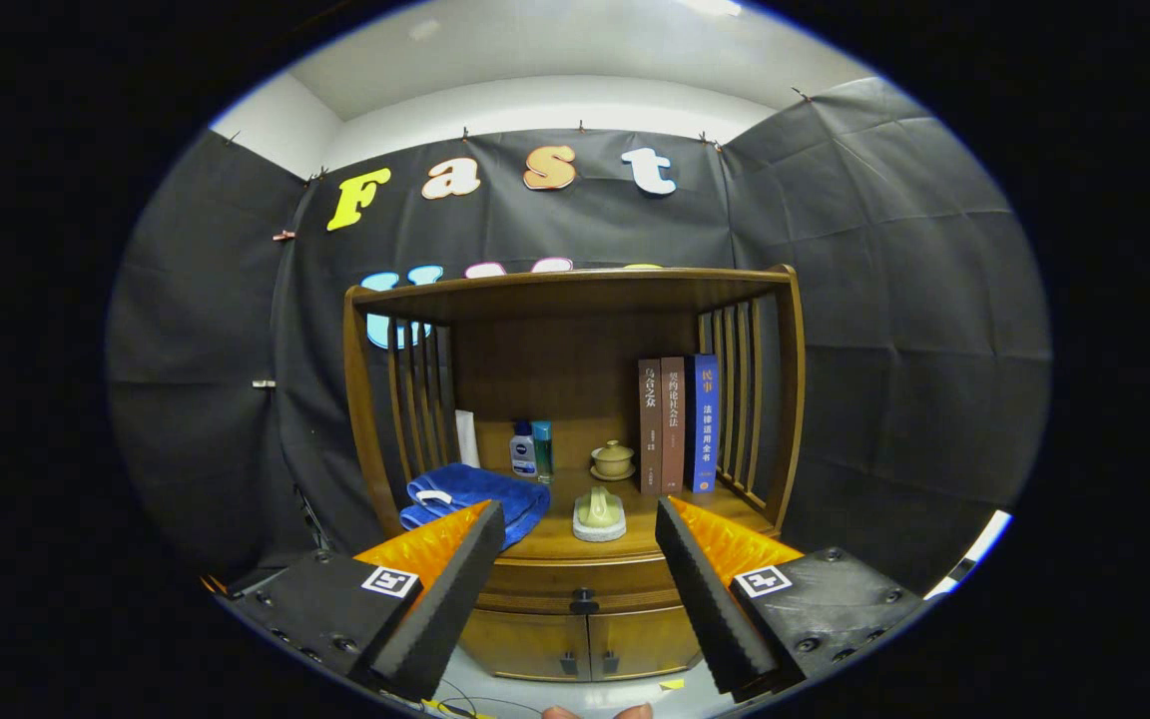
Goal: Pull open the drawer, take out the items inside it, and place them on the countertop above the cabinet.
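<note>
Between the spread fingers of the gripper (580, 529), which stand wide apart and hold nothing, lies the front of a wooden cabinet (575, 589). Its drawer (580, 584) sits closed, flush under the countertop (555, 539), with a small dark knob (584, 602) at its middle, just ahead of the fingers and touched by neither. Below the drawer are two cabinet doors (585, 644), each with a small dark pull near the seam where they meet.

On the countertop beyond the fingertips, a small pale green lidded piece (599, 511) rests on a light round base, near the front edge. To its left a folded blue towel (480, 494) lies partly behind the left finger. Farther back stand a white tube (466, 437), a blue-and-white bottle (523, 449) and a teal bottle (542, 449) just beside it. A second pale ceramic lidded cup (613, 459) sits on a saucer behind the first piece. To the right, three books (678, 424) stand upright together, two brown and one blue, against the slatted side of the shelf.

At the very bottom, below the cabinet, what may be fingertips of a person's hand (595, 712) show, though too little is seen to be sure.
</note>
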